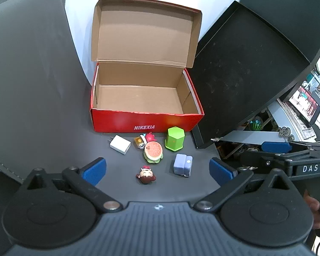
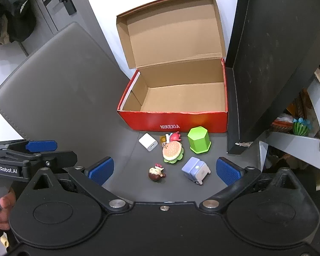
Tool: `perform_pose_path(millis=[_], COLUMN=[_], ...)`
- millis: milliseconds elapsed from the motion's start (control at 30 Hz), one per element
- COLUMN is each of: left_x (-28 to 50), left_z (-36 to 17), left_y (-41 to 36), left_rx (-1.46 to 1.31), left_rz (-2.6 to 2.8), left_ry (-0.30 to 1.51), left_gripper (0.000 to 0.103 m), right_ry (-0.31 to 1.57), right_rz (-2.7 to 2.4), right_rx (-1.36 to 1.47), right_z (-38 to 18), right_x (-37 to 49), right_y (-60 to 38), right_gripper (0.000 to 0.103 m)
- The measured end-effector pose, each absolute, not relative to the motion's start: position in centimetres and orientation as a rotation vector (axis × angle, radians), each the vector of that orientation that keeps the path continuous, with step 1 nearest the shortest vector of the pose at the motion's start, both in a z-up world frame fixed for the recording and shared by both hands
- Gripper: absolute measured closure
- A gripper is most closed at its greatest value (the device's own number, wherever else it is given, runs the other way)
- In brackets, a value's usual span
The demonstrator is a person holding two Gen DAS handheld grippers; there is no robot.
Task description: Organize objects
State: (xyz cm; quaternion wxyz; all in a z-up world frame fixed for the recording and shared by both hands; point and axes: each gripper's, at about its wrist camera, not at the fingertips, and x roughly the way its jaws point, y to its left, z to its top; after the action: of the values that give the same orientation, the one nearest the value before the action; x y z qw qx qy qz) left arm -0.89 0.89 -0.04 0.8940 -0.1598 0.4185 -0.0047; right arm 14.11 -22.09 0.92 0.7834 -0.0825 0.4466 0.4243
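So the red shoebox (image 1: 147, 120) sat at the back of the grey mat (image 1: 42, 98) with its lid flipped up against the wall, totally bare inside. I figured that was where everything was meant to go, since all the little stuff was lined up right in front of it.

Closest to the box front were a white charger cube (image 1: 120, 144), a small amber thing (image 1: 139, 141) I couldn't make out, a pinkish-red toy (image 1: 149, 137) and a green hexagonal cup (image 1: 175, 138) standing upside down. The burger toy (image 1: 153, 152) touched that amber/pink cluster. A bit nearer to the person sat a lilac block toy (image 1: 183, 164) and a tiny figurine (image 1: 146, 174) lying on its back.

Both claws hung back above the mat's near edge. The left gripper (image 1: 157, 170) had its blue pads spread wide with nothing between them, and the right gripper (image 2: 164, 169) was the same, wide apart and holding nothing. Looked to me like sorting hadn't started. The figurine and the lilac block were the easiest first grabs, being nearest and clear of the clutter.

A black board (image 1: 245, 68) leaned just right of the box.
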Motion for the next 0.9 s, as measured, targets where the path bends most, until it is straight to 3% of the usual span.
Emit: perform_pose_path(millis=[900], left_x=[-1.1], left_z=[-1.0], left_y=[0.2], left_rx=[-0.373], left_rz=[0.002], left_ry=[0.839], left_gripper=[0.000], right_ry=[0.991], right_rz=[0.899], right_rx=[-0.193], right_z=[-0.4], right_x=[14.4], right_y=[-22.0], right_gripper=[0.000])
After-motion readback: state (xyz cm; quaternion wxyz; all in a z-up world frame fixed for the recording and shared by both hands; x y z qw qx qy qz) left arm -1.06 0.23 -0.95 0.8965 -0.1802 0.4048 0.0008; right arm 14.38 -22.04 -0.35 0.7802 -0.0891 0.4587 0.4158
